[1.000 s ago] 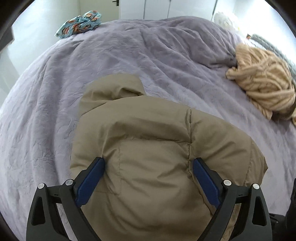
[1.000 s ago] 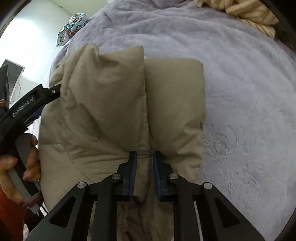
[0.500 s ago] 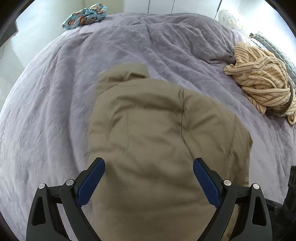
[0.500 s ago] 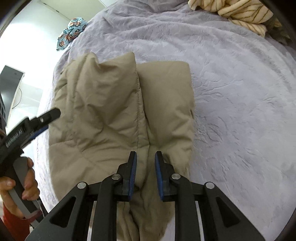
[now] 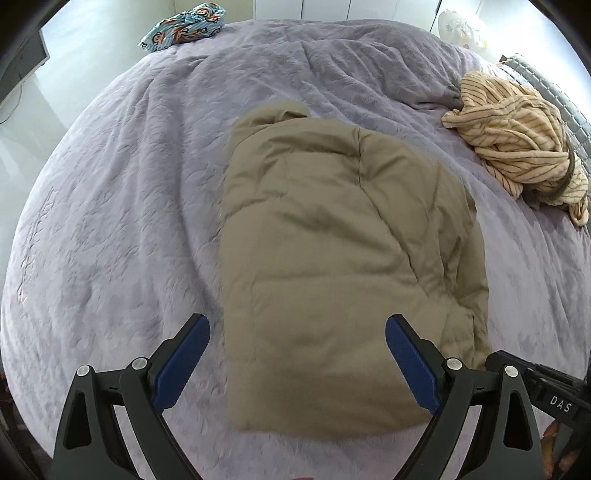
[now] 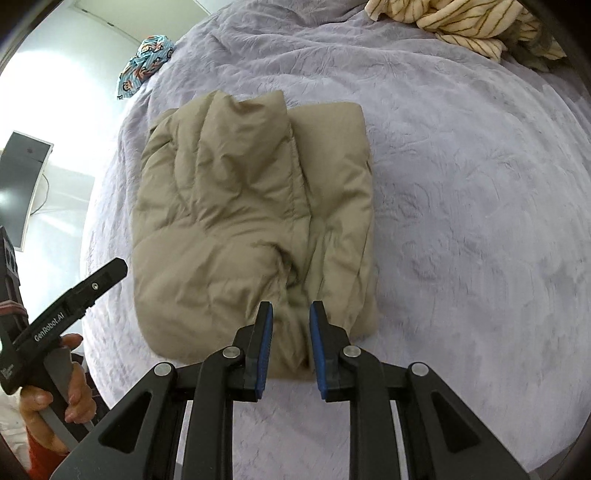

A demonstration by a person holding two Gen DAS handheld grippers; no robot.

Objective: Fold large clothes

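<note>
The khaki padded jacket (image 5: 343,273) lies folded into a thick, wrinkled rectangle on the grey-purple bed cover (image 5: 122,206). The left gripper (image 5: 297,354) has its fingers wide apart above it. The right gripper (image 6: 291,325) has fingers slightly apart, holding nothing.

I noted the folded jacket (image 5: 343,258) lay mid-bed on the blanket (image 5: 129,221). A striped garment (image 5: 517,155) sat near the bed's far right edge; a patterned cloth (image 5: 184,22) sat at its far left corner.
</note>
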